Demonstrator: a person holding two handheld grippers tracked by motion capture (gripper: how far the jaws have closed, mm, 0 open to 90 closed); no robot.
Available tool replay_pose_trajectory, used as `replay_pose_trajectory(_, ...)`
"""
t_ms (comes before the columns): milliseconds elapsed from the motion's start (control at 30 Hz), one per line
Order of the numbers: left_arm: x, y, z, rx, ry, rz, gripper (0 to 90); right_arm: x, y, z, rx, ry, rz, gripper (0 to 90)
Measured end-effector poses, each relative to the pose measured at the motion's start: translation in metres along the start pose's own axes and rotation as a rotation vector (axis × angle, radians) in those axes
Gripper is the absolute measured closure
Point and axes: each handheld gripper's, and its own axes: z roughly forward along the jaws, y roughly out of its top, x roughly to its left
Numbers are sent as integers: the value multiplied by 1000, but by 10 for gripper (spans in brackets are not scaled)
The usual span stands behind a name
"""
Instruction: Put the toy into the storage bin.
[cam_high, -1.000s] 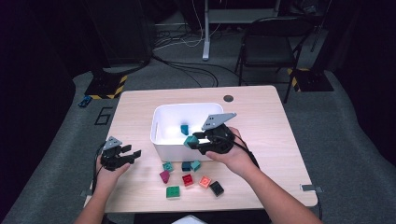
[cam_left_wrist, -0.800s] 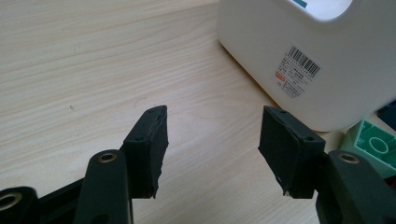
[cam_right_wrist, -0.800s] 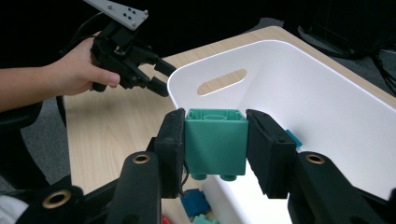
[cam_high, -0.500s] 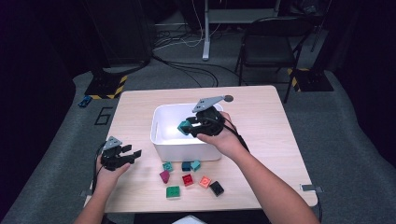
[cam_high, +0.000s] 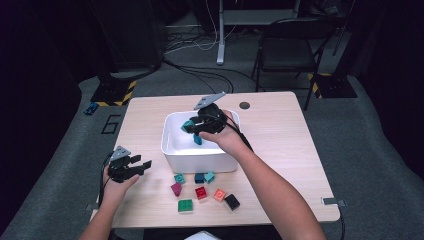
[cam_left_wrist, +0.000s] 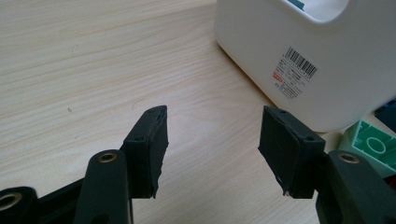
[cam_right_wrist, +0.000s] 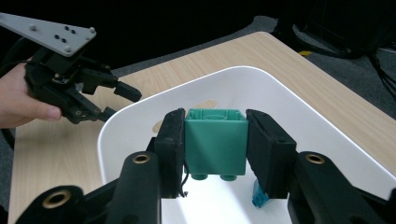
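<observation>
R gripper (cam_right_wrist: 215, 144) clamps a green block (cam_right_wrist: 215, 142) betw. both pads, above the white bin (cam_high: 200, 157), approx. its middle. In the bin lies a blue block (cam_right_wrist: 259, 195), half hidden by the jaw. L gripper (cam_left_wrist: 212, 140) wide open w/ nothing inside, at table's near left, beside the bin

My right gripper (cam_high: 192, 127) hangs over the white bin (cam_high: 172, 150), jaws clamped tight, forearm stretched diagonally across the bin's near wall. My left gripper (cam_high: 142, 166) rests low, off the bin's left side and clear of it, jaws spread wide and pointing toward the bin, wrist level.
</observation>
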Motion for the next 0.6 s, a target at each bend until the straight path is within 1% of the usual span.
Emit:
replay_pose_trajectory(33, 0, 0, 0, 2, -2, 2, 418, -3, 0, 4, -1, 2, -9, 585)
replay_pose_trajectory(67, 0, 0, 0, 2, -2, 2, 418, -3, 0, 4, -1, 2, -9, 585)
replay_pose_trajectory(167, 0, 0, 1, 2, -5, 6, 418, -8, -2, 15, 5, 6, 0, 585)
replay_pose_trajectory(233, 0, 0, 1, -10, -1, 4, 418, -13, -3, 25, 9, 7, 8, 585)
replay_pose_trajectory(267, 0, 0, 1, 3, -8, 6, 418, -15, -4, 28, 9, 4, 6, 585)
replay_pose_trajectory(300, 0, 0, 1, 3, -8, 6, 418, -15, -4, 28, 9, 4, 6, 585)
replay_pose_trajectory(333, 0, 0, 1, -1, -7, 3, 417, -17, -5, 36, 25, 1, 12, 585)
replay_pose_trajectory(400, 0, 0, 1, 0, -9, 3, 418, -18, -6, 38, 30, 1, 12, 585)
replay_pose_trajectory(467, 0, 0, 1, -3, -8, 3, 418, -23, -9, 48, 54, -5, 19, 585)
replay_pose_trajectory(500, 0, 0, 1, -6, -9, 3, 418, -23, -9, 48, 54, -5, 19, 585)
replay_pose_trajectory(533, 0, 0, 1, 1, -12, 5, 417, -26, -10, 54, 74, -1, 19, 585)
replay_pose_trajectory(600, 0, 0, 1, 0, -12, 4, 417, -27, -11, 55, 80, -5, 22, 585)
